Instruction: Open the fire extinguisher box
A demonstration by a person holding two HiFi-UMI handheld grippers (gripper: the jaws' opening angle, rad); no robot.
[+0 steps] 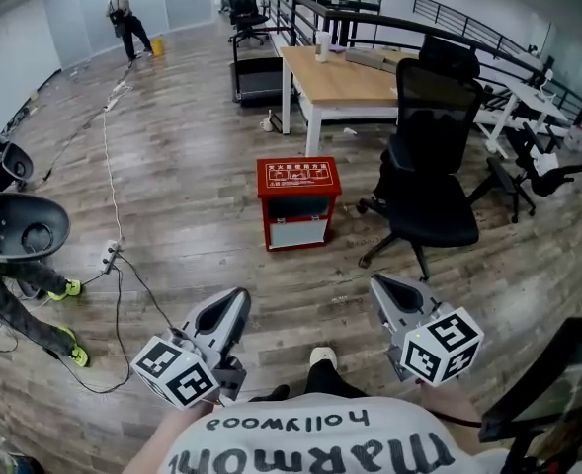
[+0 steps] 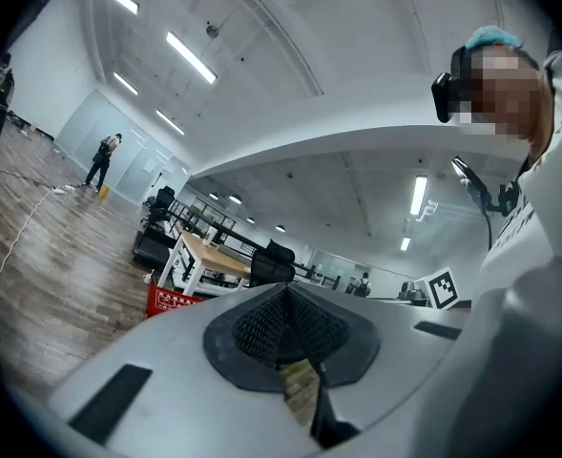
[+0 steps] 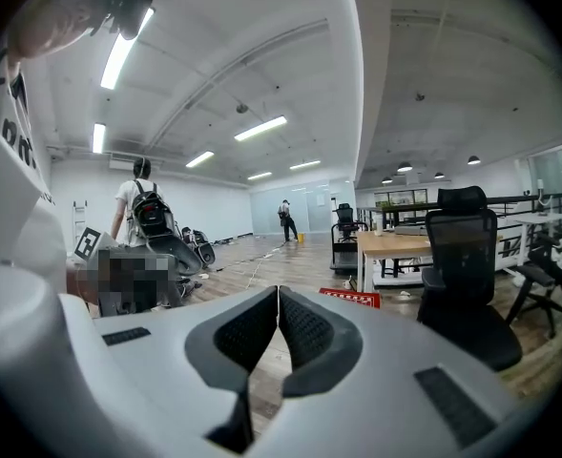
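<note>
My left tool (image 1: 233,302) and right tool (image 1: 385,292) are clenched, empty, near me. The red fire extinguisher box (image 1: 298,178) stands farther off on the floor (image 1: 192,166).

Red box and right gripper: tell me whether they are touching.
Apart. The head view shows a wide stretch of floor between the right gripper and the red box.
</note>
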